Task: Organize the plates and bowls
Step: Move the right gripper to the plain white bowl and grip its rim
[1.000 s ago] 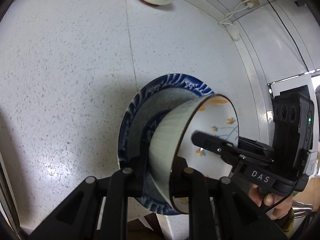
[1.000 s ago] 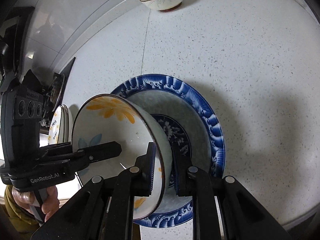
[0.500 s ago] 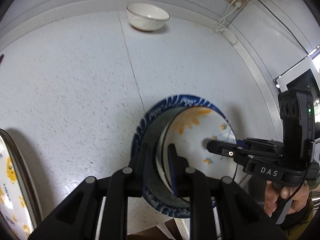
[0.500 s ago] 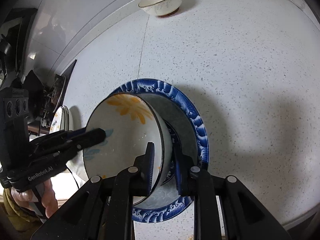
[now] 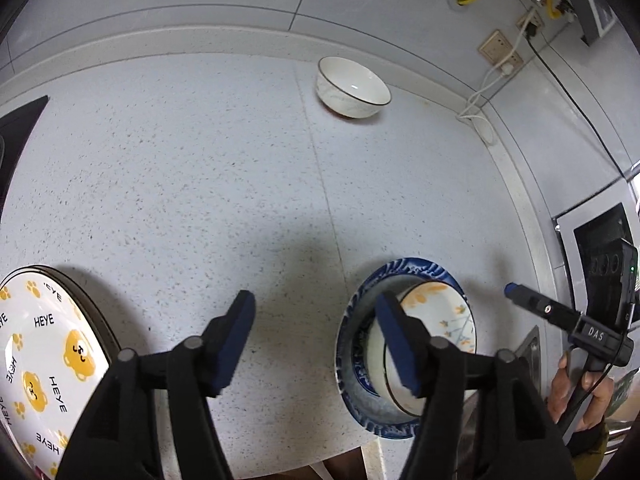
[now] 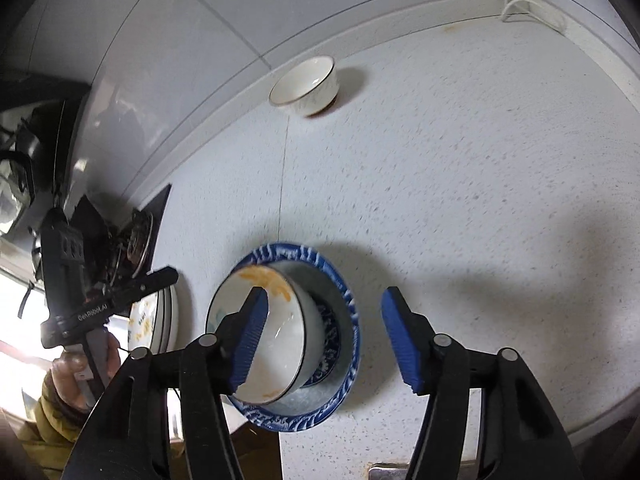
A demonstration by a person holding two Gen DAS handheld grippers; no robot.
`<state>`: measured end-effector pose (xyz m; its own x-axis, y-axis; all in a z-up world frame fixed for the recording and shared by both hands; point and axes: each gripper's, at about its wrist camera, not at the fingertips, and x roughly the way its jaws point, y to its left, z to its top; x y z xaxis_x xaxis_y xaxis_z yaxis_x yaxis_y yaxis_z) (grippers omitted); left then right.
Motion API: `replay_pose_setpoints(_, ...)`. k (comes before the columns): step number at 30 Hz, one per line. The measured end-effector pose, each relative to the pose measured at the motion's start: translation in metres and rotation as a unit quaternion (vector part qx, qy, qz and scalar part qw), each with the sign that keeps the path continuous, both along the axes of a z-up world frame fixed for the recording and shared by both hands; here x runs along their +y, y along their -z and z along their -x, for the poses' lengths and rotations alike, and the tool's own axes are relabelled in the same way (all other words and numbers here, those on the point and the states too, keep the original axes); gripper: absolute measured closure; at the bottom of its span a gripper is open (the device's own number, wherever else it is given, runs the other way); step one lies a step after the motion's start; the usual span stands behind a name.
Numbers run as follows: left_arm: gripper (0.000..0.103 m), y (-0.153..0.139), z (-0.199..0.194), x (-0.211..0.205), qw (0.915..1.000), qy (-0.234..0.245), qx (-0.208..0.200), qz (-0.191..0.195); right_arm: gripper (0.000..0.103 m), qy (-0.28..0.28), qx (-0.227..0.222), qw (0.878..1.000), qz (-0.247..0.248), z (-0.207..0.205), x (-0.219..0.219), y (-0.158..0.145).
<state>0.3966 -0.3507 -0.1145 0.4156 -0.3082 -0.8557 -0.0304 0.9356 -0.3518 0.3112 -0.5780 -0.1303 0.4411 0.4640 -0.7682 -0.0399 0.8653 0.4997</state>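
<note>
A white bowl with orange flowers [image 5: 440, 320] [image 6: 280, 344] sits inside a blue-rimmed plate [image 5: 360, 404] [image 6: 340, 304] near the counter's front edge. My left gripper [image 5: 316, 340] is open and empty, above the counter just left of the plate. My right gripper [image 6: 324, 340] is open and empty, its jaws spread over the bowl and plate without holding them. A plain white bowl [image 5: 352, 88] [image 6: 306, 86] stands far back by the wall. A stack of plates, the top one printed with yellow bears [image 5: 36, 360], lies at the left; it also shows in the right wrist view [image 6: 156, 320].
The speckled white counter [image 5: 200, 180] runs back to a tiled wall with sockets and cables [image 5: 500, 52]. A black stove [image 6: 132, 236] lies to the left. The counter's front edge is close below the plate. A metal sink edge [image 5: 532, 344] lies right of the plate.
Both grippers let go of the flowered bowl, opened wide and drew back. The bowl now rests in the blue-rimmed plate. The left gripper shifted left, bringing the bear plates into view.
</note>
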Motion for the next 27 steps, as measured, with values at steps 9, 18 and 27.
replay_pose_setpoints(9,0.031,-0.027,-0.048,0.025,0.9993,-0.005,0.009,0.036,0.032,0.007,-0.043,0.999,0.009,-0.057,-0.022,-0.031)
replay_pose_setpoints(18,0.029,-0.02,-0.147,0.028,0.9989,-0.015,0.025,0.038,0.026,-0.015,-0.041,0.999,-0.003,-0.156,-0.009,-0.034)
replay_pose_setpoints(27,0.029,0.03,-0.253,0.024,0.9982,-0.031,0.04,0.03,0.026,-0.021,0.009,1.0,-0.01,-0.249,0.031,0.018)
